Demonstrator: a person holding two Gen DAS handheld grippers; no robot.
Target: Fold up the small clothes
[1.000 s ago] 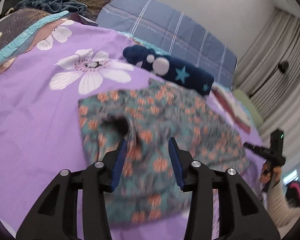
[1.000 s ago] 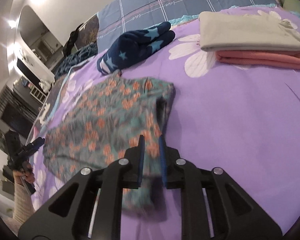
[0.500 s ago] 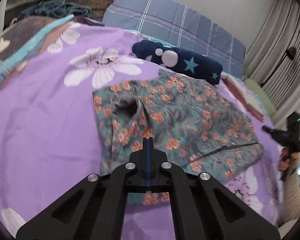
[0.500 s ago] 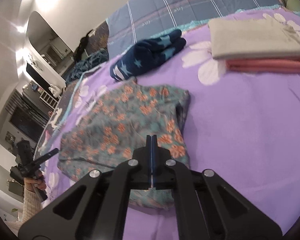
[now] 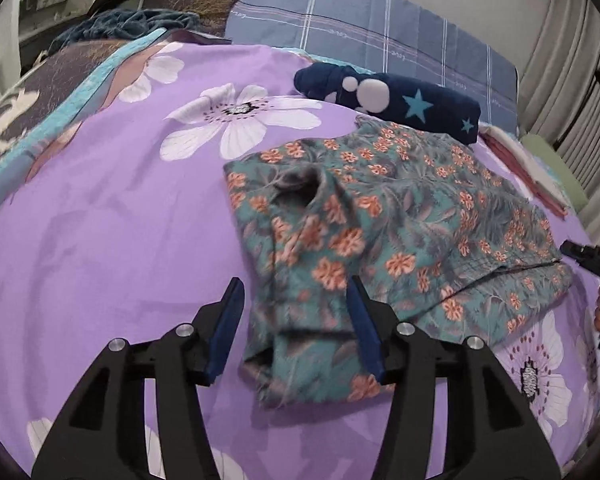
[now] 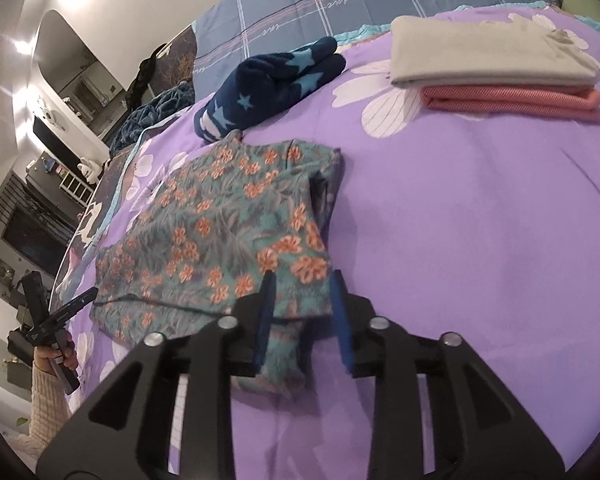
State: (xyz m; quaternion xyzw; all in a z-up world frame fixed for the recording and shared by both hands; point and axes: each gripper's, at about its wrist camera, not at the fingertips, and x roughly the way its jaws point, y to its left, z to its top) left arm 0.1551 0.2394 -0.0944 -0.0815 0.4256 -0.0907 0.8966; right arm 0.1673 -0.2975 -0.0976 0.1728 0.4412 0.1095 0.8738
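Left gripper [image 5: 296, 316] being opened from shut, right gripper [image 6: 302, 312] likewise being parted, floral garment [image 5: 380, 232] being released on both near corners.

Matt floral cloth garment [image 5: 380, 216] on smooth cotton bedspread [image 5: 100, 220].

You have one floral garment [image 5: 384, 236] spread out, one navy star-print bundle [image 6: 268, 84], two folded items stacked, grey [image 6: 488, 54] over pink [image 6: 512, 100], and two grippers, left [image 5: 296, 320] and right [image 6: 302, 312].
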